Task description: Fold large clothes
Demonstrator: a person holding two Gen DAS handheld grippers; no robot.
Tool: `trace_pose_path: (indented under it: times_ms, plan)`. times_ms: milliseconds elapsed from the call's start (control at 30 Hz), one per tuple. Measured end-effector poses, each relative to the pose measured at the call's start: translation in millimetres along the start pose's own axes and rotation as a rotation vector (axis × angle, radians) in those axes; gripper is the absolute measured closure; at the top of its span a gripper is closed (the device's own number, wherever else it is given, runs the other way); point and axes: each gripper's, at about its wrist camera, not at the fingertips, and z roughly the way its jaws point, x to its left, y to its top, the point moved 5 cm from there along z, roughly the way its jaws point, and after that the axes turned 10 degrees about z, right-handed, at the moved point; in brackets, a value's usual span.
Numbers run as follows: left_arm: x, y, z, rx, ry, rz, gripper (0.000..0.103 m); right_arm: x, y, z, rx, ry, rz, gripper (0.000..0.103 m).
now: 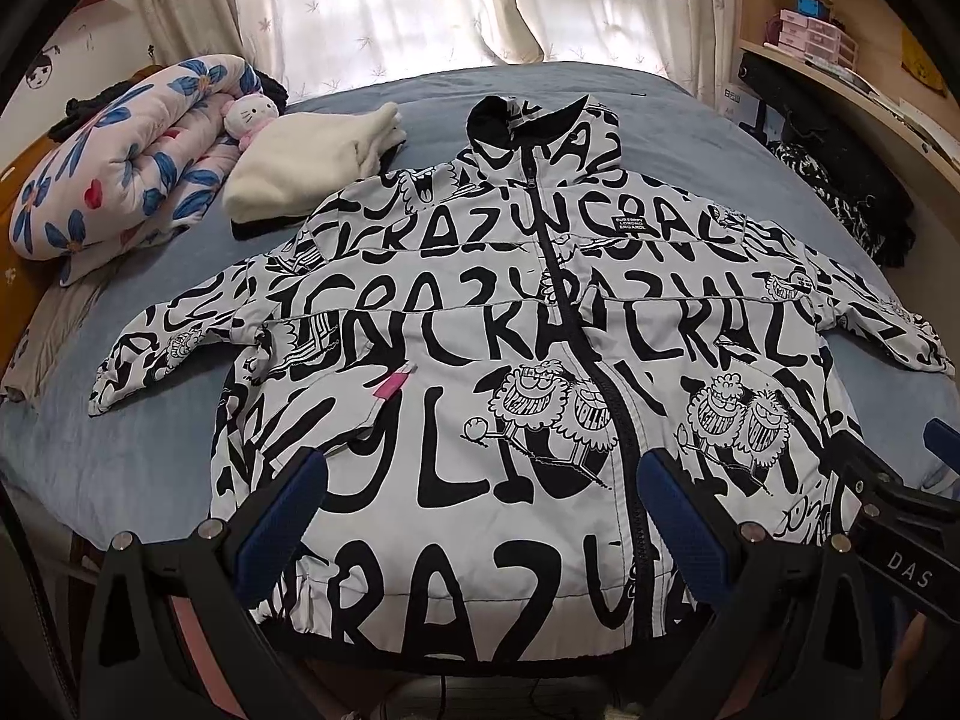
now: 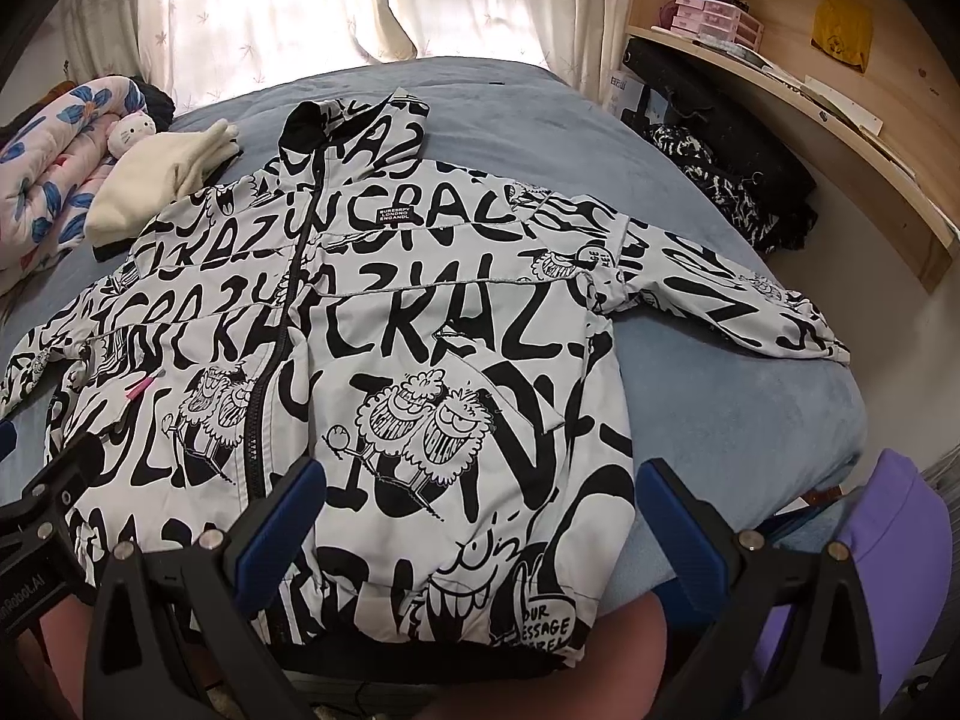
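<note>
Two gripper heads, left gripper and right gripper, gape over one jacket

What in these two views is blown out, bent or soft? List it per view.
Left wrist: the curtained window is blown out, the bed edge bows, and the left claw looks sharp. Right wrist: the same window glare, the shelf curves, and the jacket print stays crisp.
</note>
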Motion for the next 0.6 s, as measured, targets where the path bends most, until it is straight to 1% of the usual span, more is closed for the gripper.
trace_pose_path:
  times_ms: [133,167,200,267,600]
  plan:
    - [4.7,-2.8,2.8,0.012,0.003,-0.009,0.001,1.0,-0.5,0.8,0.000,0.000,0.000,0.000]
    - [8.8,3.0,6.0,0.019,0.002,-0.010,0.001,1.2,-0.4,0.7,0.000,0.001,0.001,0.000]
    - [10.5,1.4,5.7,0.020,0.004,-0.012,0.001,1.3,0.0,0.6,0.001,0.001,0.001,0.000]
    - [10.9,5.3,6.2,0.019,0.010,-0.013,0.001,1.0,0.0,0.4,0.002,0.001,0.000,0.000]
    - [12.4,4.1,6.9,0.024,0.012,-0.012,0.001,5.9,-2.5,3.1,0.010,0.001,-0.003,0.000]
